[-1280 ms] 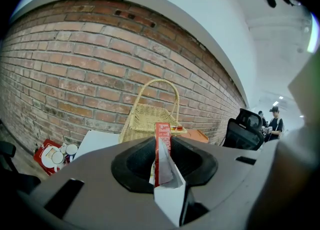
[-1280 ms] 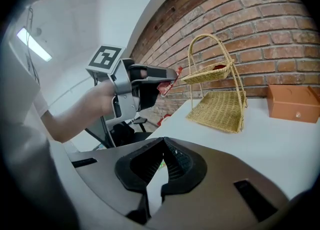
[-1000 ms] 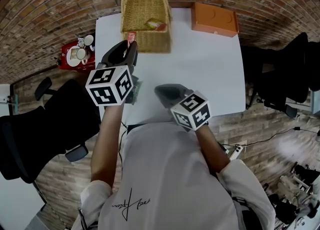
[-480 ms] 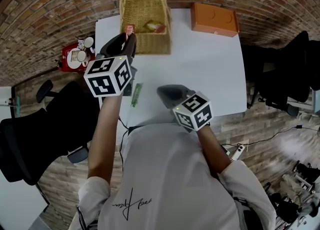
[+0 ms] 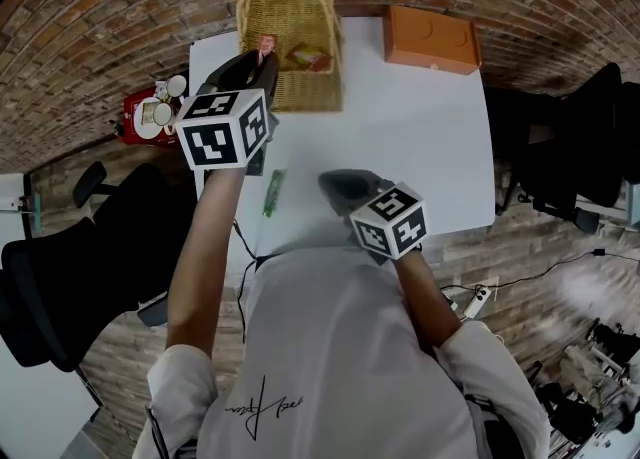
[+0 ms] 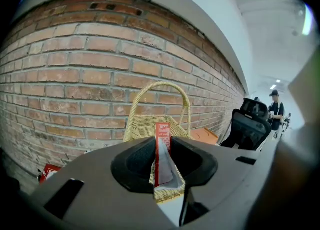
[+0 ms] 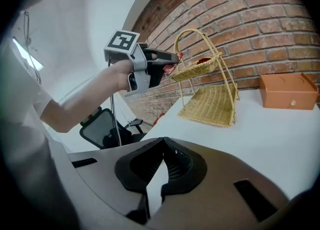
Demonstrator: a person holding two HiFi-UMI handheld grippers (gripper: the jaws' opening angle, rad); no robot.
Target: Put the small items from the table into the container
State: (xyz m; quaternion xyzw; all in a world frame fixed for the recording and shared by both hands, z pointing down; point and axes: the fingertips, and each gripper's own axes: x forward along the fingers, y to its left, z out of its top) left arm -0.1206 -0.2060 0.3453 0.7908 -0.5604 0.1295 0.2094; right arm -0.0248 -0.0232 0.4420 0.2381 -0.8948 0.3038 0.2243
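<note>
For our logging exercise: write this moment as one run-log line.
left gripper: shut on red sachet, at edge of wicker basket | right gripper: shut, empty | green packet: lying on table

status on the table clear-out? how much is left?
Done: at least one packet lies in the wicker basket. In hand: the left gripper is shut on a red sachet at the basket's edge. Left: a green packet on the table; the right gripper is shut and empty.
</note>
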